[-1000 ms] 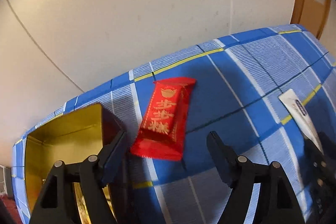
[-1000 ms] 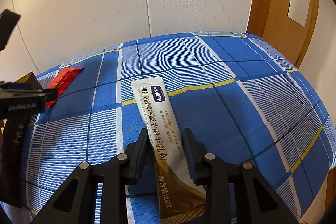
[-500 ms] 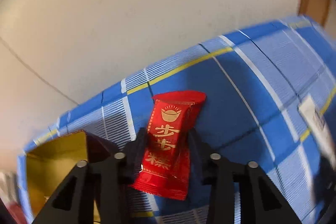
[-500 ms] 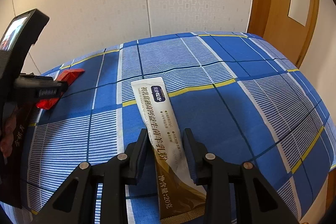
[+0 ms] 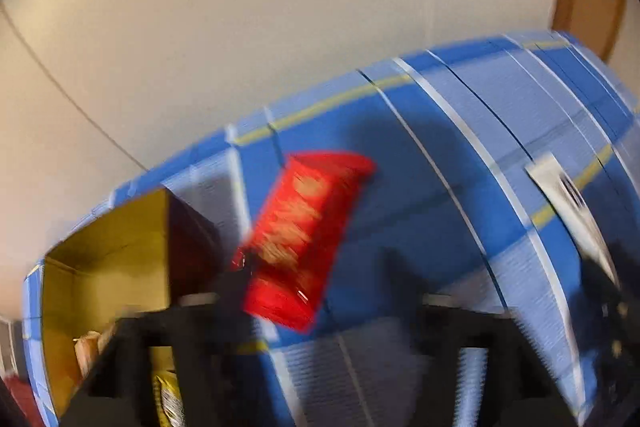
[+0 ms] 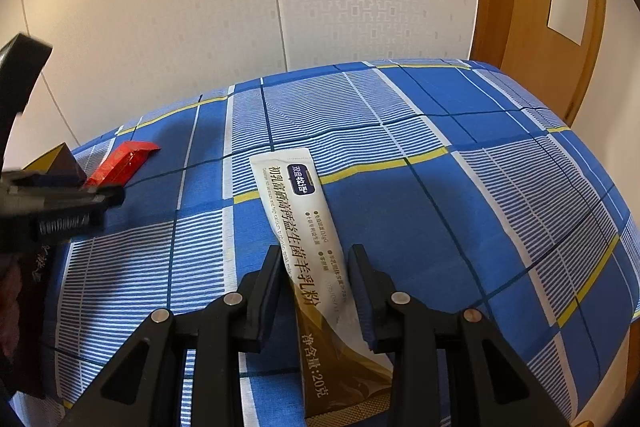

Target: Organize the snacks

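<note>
**A:** What are the two black two-finger grippers doing over the blue, white and yellow checked cloth (image 6: 400,211)?

**B:** The left gripper (image 5: 320,279) has its jaws opening and spread wide. The view from it is badly blurred. A glossy red snack packet with gold lettering (image 5: 304,235) lies between the fingers. Its lower left corner sits right at the left finger; whether that finger touches it I cannot tell. The right finger stands clear of it.

**A:** And the right gripper (image 6: 316,283)?

**B:** Its jaws are narrowed around a long white-and-gold sachet printed with dark characters (image 6: 308,239). The pads sit at the sachet's two long edges, roughly mid-length, and appear to pinch it. The sachet's white end points away towards the wall, and its gold end runs back under the gripper.

**A:** Where do the other things lie?

**B:** An open box with a gold lining and dark outer walls (image 5: 120,251) stands at the cloth's left edge, just left of the red packet, with the left finger between them. In the right wrist view the red packet (image 6: 120,163) lies far left of the sachet, well apart from it.
</note>
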A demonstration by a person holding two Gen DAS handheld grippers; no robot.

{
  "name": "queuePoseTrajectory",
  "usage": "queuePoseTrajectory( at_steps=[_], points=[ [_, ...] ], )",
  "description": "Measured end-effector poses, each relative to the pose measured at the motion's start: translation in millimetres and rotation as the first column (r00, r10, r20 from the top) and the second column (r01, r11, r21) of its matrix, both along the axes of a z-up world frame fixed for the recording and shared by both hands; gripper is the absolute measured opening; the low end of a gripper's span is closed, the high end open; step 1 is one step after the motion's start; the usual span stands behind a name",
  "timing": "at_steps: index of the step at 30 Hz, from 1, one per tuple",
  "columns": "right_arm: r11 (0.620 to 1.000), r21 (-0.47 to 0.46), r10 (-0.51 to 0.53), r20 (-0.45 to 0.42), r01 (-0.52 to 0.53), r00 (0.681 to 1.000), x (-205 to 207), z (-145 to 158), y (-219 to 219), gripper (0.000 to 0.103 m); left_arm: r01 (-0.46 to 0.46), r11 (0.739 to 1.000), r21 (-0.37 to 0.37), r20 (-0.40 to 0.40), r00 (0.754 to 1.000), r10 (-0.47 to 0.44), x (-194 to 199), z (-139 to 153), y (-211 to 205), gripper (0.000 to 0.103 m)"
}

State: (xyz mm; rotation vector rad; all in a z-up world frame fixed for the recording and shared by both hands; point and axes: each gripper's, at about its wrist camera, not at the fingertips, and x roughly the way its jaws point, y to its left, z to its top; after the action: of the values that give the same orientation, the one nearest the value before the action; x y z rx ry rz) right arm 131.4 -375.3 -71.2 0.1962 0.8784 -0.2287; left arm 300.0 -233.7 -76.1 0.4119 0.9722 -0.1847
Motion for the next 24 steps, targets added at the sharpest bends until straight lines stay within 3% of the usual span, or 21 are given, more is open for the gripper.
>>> queuePoseTrajectory(
  at_steps=[2,6,8,11,13,17,24],
  points=[
    [1.000,-0.003,0.000,-0.001,0.000,1.000,0.4,0.1,0.9,0.035,0.004,1.000,0.012,0.034,0.999,-0.004,7.3,3.0,-2.5,0.081],
    [1.000,0.001,0.003,-0.001,-0.003,1.000,0.3,0.6,0.0,0.035,0.034,0.998,0.060,-0.038,0.999,-0.032,36.0,-9.4,-13.4,0.080],
    [1.000,0.001,0.005,-0.002,-0.005,1.000,0.3,0.8,-0.1,0.035,0.033,0.998,0.044,-0.053,0.998,-0.030,43.3,-11.4,-11.6,0.077],
    [1.000,0.006,0.006,-0.004,-0.006,1.000,0.9,1.2,-0.4,0.036,0.042,0.999,-0.017,-0.078,0.996,-0.043,45.0,-12.0,-6.5,0.056],
    [1.000,0.012,0.003,-0.005,-0.003,1.000,1.6,1.2,-1.1,0.036,0.045,0.999,-0.023,-0.077,0.996,-0.047,41.7,-12.3,-3.5,0.049],
    [1.000,0.017,-0.001,-0.002,0.001,1.000,1.2,0.7,-1.3,0.036,0.106,0.994,0.000,-0.050,0.993,-0.106,20.1,-14.0,-3.5,0.045],
    [1.000,0.015,-0.008,0.006,0.008,1.000,-0.5,0.1,-1.0,0.034,0.076,0.993,-0.089,-0.078,0.994,-0.083,-19.7,0.4,9.2,0.041]
  ],
)
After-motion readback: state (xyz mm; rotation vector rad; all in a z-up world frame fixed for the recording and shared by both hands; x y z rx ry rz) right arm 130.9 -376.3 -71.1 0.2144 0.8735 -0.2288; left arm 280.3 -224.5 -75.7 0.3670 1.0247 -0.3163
